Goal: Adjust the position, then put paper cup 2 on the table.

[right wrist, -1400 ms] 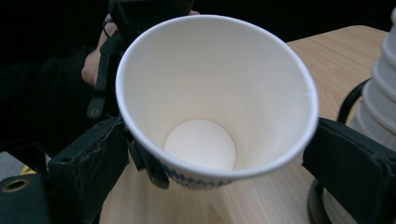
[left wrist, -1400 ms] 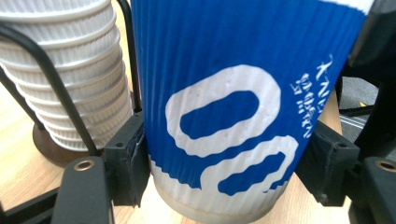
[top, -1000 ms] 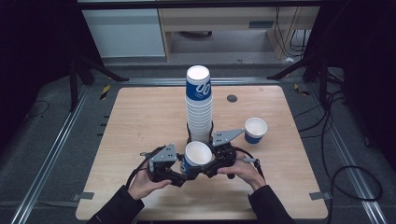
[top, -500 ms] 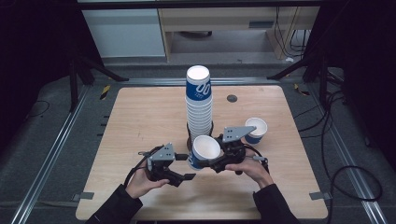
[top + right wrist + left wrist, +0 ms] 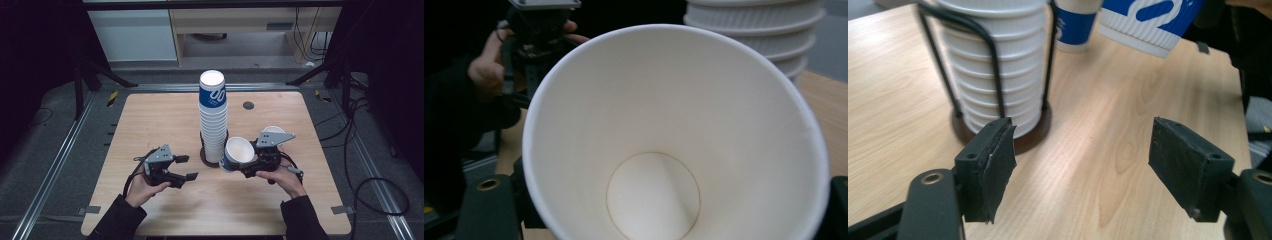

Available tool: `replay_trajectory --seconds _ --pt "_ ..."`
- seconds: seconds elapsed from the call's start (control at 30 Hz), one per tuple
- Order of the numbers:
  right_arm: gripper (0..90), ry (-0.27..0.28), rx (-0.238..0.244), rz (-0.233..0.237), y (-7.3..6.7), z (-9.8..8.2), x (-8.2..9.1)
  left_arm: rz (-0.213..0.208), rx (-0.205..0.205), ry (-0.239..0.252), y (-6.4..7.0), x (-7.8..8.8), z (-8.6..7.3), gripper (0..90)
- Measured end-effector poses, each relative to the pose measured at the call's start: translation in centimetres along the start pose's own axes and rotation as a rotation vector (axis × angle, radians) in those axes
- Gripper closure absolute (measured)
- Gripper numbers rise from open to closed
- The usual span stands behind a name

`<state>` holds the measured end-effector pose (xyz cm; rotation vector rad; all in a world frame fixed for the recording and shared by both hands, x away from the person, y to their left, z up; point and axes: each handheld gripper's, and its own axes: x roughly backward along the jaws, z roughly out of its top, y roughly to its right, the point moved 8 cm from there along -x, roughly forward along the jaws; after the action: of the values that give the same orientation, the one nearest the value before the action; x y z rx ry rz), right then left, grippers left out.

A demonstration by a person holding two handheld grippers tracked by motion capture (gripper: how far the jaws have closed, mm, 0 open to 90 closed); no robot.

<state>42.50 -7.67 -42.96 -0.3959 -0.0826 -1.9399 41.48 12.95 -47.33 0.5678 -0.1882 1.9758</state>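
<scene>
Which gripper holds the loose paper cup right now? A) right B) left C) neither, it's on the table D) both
A: the right gripper is clamped on the paper cup, held tilted beside the cup stack, while the left gripper is open and empty.

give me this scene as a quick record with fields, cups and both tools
held cup: in right tool, tilted, mouth toward the camera, lifted beside the stack
right tool: shut on the held cup
left tool: open, nothing between its pads, jaws just closing a little
stack: tall, upright in a wire holder at mid table
loose cup: upright on the table, behind the right tool
</scene>
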Motion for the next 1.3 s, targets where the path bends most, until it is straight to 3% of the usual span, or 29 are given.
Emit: replay_trajectory --seconds 0.47,0.8,1.07,1.3 --pt "20.6 -0.033 -0.024 -0.215 2.7 -0.6 2.8 0.092 0.067 0.025 -2.3 1.3 0.0 27.7" --pt "20.5 -0.066 -0.050 -0.320 3.9 -2.1 4.6 0.134 0.102 0.043 -3.5 2.1 -0.1 26.5" --pt "20.4 -0.130 -0.067 -0.415 4.8 -4.0 6.3 0.165 0.124 0.051 -4.3 2.5 -0.2 26.2" --pt "20.5 -0.148 -0.106 -0.466 5.9 -5.3 7.8 0.183 0.134 0.053 -4.8 2.9 -0.2 25.9"
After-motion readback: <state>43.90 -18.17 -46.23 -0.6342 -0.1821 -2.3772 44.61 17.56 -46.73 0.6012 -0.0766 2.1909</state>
